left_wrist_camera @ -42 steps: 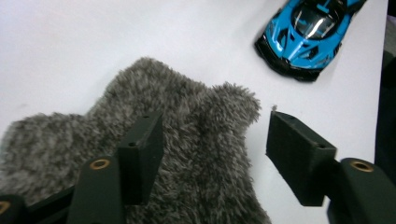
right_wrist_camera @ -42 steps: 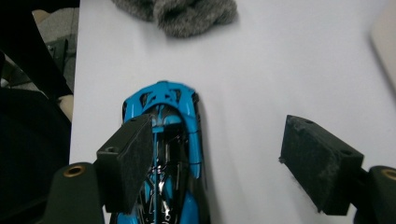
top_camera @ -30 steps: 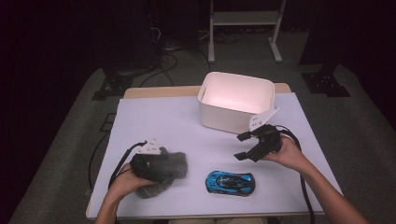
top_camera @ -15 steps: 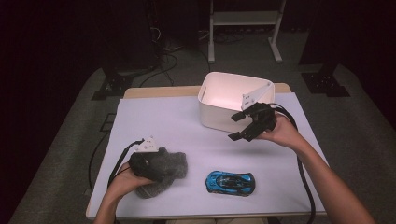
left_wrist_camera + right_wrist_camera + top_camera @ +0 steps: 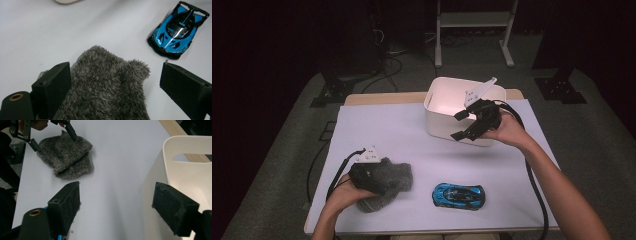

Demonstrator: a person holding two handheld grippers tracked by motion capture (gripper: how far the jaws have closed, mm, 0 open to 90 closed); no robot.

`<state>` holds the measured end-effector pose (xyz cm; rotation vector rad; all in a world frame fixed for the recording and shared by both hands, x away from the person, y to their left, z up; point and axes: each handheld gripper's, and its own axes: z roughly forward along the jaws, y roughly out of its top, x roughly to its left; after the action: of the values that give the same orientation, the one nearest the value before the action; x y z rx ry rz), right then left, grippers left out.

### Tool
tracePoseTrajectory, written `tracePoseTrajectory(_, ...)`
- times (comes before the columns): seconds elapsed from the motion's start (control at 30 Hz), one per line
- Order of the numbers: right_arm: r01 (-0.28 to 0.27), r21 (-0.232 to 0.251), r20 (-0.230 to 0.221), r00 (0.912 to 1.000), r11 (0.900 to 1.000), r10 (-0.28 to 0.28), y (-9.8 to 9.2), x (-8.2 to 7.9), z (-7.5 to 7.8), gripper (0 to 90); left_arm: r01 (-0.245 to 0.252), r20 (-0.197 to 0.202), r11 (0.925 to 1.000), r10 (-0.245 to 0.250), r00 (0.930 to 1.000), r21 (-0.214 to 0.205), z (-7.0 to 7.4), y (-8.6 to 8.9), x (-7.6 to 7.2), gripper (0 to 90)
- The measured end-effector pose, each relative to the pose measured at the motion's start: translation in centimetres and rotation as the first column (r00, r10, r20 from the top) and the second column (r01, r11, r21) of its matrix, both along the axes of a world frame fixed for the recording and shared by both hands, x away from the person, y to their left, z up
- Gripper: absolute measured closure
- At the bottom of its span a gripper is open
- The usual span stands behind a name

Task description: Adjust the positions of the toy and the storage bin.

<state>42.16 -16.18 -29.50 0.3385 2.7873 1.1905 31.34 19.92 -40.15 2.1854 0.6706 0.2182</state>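
Note:
A grey fuzzy cloth point(image 5: 396, 176) lies crumpled at the table's near left. My left gripper point(image 5: 382, 184) points down over it. Its jaws have just been opening and now stand wide, with the cloth point(image 5: 107, 85) between them and the right pad well apart from it. To the right of the cloth a blue toy car point(image 5: 459, 195) rests on the table, also seen from my left gripper point(image 5: 117, 87) as the car point(image 5: 178, 31). My right gripper point(image 5: 460, 125) hangs open and empty, raised before the near wall of the white bin point(image 5: 438, 122). From the right gripper point(image 5: 120, 210) the bin's corner point(image 5: 155, 215) lies beside its right jaw.
The white table top point(image 5: 387, 130) has a wooden far edge point(image 5: 382, 98) right behind the bin. A cable point(image 5: 534, 185) trails from the right gripper along the forearm. A metal stand point(image 5: 472, 20) and floor cables are beyond the table.
My right gripper has risen and moved away from the car toward the bin. The left hand, cloth and car kept their places.

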Motion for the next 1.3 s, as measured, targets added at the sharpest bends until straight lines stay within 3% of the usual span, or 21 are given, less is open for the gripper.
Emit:
tracePoseTrajectory(0.23, -0.012, -0.018, 0.024, 0.9996, 0.9998, 0.012, 0.6, 1.0, 0.4, 22.3, 0.006, -0.003, 1.0000, -0.006, 1.0000, -0.003, 0.0, 0.1, 0.1, 9.6)
tracePoseTrajectory(0.33, 0.000, -0.039, 0.029, 0.9996, 0.9993, 0.002, 0.8, 2.1, 0.2, 22.3, 0.000, -0.004, 1.0000, -0.001, 1.0000, -0.005, -0.1, 0.3, 0.2, 9.6)
tracePoseTrajectory(0.77, 0.053, -0.080, -0.019, 0.9983, 0.9954, -0.055, 0.0, 5.1, -1.0, 31.0, 0.004, -0.001, 0.9999, -0.004, 1.0000, -0.010, -0.1, 0.2, 0.1, 9.6)
tracePoseTrajectory(0.97, 0.063, -0.117, -0.028, 0.9974, 0.9911, -0.067, -0.4, 6.1, -1.5, 44.4, 0.003, 0.000, 1.0000, -0.003, 1.0000, -0.009, 0.1, 0.3, 0.0, 9.6)
tracePoseTrajectory(1.13, 0.050, -0.160, -0.020, 0.9983, 0.9858, -0.054, -0.2, 6.1, -1.8, 62.5, 0.012, -0.003, 0.9999, -0.012, 0.9999, -0.006, 0.0, -0.1, 0.0, 9.6)
tracePoseTrajectory(1.2, 0.033, -0.200, -0.011, 0.9993, 0.9791, -0.036, 0.2, 6.1, -2.2, 73.4, 0.012, -0.001, 0.9999, -0.012, 0.9999, -0.006, 0.0, -0.1, 0.0, 9.6)
tracePoseTrajectory(1.3, 0.022, -0.202, -0.012, 0.9996, 0.9791, -0.025, 0.4, 6.1, -2.3, 80.6, 0.008, -0.003, 0.9999, -0.008, 1.0000, -0.009, 0.0, 0.0, -0.1, 9.6)
